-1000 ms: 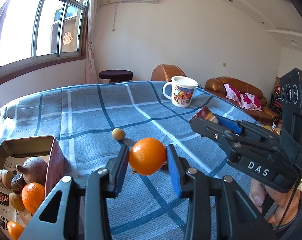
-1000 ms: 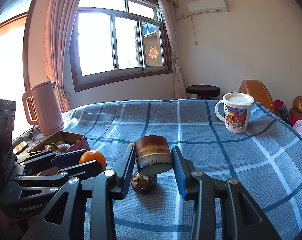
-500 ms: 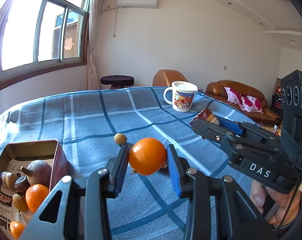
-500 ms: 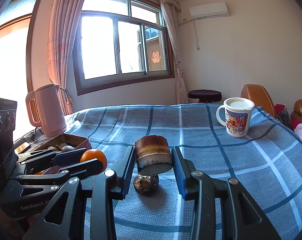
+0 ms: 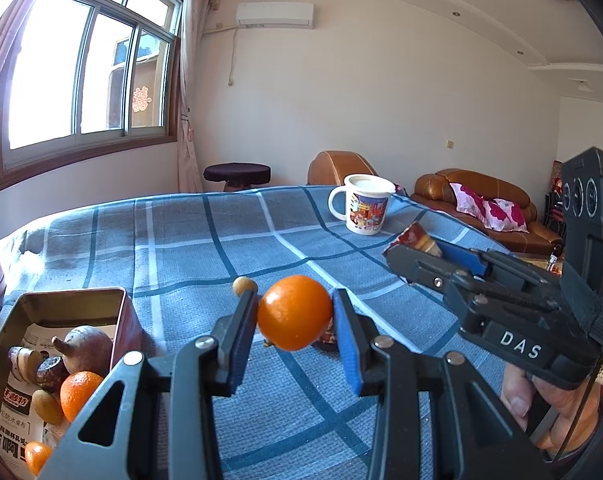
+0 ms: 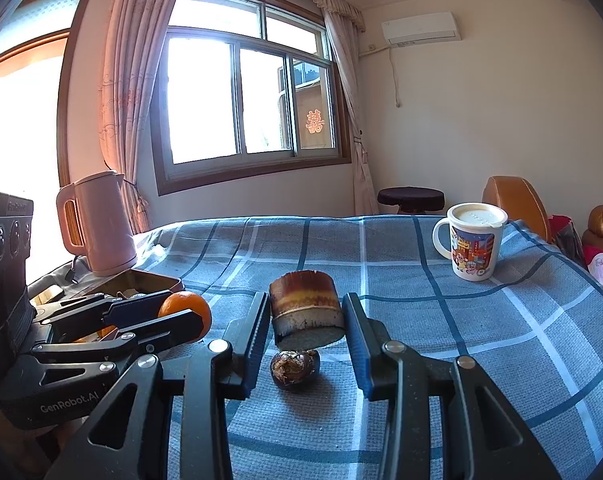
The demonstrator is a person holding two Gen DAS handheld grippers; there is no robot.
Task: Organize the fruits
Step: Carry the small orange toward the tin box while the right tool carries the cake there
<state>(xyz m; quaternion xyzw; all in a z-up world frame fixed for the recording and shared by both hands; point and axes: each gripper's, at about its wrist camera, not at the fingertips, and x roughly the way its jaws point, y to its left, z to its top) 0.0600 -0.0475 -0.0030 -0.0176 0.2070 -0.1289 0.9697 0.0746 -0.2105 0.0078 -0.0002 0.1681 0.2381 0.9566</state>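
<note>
Both claws loaded with fruit above the checked cloth.

Seen from the left wrist: left claw clamped on an orange, held clear of the blue checked worktop. Just behind its left finger, a small tan fruit on the cloth. At lower left, an open tin box with an orange, brownish fruits and printed paper inside. At right, right claw gripping a brown piece, with a hand beneath. Farther back, a white printed mug.
Seen from the right wrist: right claw clamped on a brown cane segment, lifted off the cloth. Directly below, a dark round fruit resting on the worktop. At left, left claw with its orange, the tin box behind, and a pink kettle beyond.
</note>
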